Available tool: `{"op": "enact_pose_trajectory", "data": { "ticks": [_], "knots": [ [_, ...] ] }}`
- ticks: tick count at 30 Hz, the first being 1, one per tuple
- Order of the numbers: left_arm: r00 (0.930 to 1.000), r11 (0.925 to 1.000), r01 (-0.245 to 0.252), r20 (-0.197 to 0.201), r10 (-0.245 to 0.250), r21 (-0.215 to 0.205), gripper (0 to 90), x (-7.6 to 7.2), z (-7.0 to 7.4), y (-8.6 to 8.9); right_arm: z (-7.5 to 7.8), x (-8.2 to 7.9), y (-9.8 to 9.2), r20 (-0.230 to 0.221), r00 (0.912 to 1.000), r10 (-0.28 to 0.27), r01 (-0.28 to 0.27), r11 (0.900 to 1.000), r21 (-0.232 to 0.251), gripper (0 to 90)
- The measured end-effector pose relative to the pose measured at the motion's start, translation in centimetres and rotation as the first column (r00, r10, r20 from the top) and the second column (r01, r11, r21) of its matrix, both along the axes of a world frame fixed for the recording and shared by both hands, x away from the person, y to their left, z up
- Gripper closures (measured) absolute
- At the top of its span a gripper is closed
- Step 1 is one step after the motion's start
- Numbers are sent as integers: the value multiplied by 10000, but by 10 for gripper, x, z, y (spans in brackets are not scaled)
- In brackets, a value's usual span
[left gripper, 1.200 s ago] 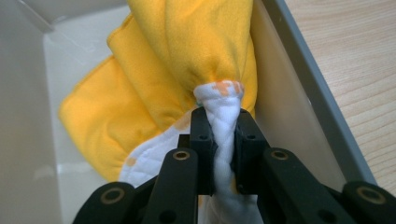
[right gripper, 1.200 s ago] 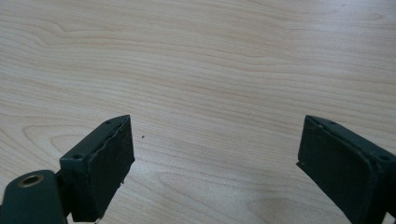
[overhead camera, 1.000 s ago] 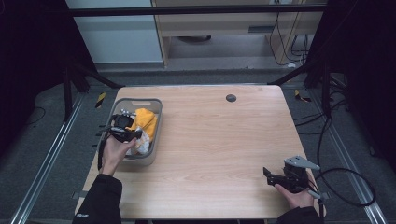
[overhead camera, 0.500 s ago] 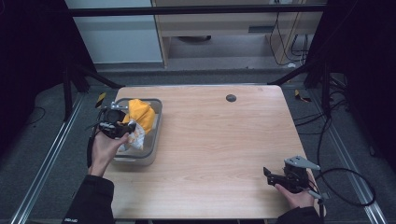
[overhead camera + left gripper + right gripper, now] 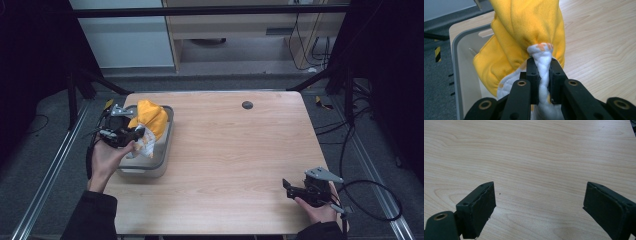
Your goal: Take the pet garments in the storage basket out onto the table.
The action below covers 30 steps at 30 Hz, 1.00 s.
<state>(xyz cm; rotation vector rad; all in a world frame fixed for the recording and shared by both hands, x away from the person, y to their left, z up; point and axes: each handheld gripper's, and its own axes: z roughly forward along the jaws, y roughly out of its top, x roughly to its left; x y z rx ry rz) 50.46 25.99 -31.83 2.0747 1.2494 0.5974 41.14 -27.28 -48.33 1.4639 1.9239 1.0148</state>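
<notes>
The left gripper [image 5: 134, 134] sits at the left side of the table, over a grey bin [image 5: 165, 150]. Its jaws are pinched hard on a white quilted fold of a yellow cloth [image 5: 150, 117], as the left gripper view shows: the white edge [image 5: 543, 72] is squeezed between the 2 black pads, and the yellow bulk [image 5: 529, 32] bunches beyond them. The cloth hangs partly over the bin, its far part above the rim and its lower part trailing down inside.

To do this lift well, I judge the hand should go straight up until the trailing end clears the bin wall, then carry the cloth right over the bare wood. The pinch holds only a narrow fold, so a slow, steady pull looks safer than a jerk, which could slip the fabric out.

The cloth is crumpled, so its long axis is only rough: in the high view it runs from the gripper toward the far side of the table, slightly rightward.

At the near right corner the right gripper [image 5: 292, 189] rests low over the table [image 5: 240, 165], its jaws spread wide with nothing between them, pointing left.
</notes>
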Motion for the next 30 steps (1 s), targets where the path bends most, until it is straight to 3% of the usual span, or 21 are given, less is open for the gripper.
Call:
{"op": "enact_pose_trajectory", "data": {
  "ticks": [11,19,30],
  "knots": [
    [9975,9976,685,198,-685,-25,813,-13,15,-14,0,0,0,41,10000,1,-1,10000,-60,105],
    [9888,9894,1453,352,-1451,-31,813,-22,22,-35,0,1,0,31,10000,1,-1,10000,-51,105],
    [9802,9811,1934,444,-1928,-94,813,-27,25,-52,1,0,0,34,10000,-17,17,10000,34,105]
  ]
}}
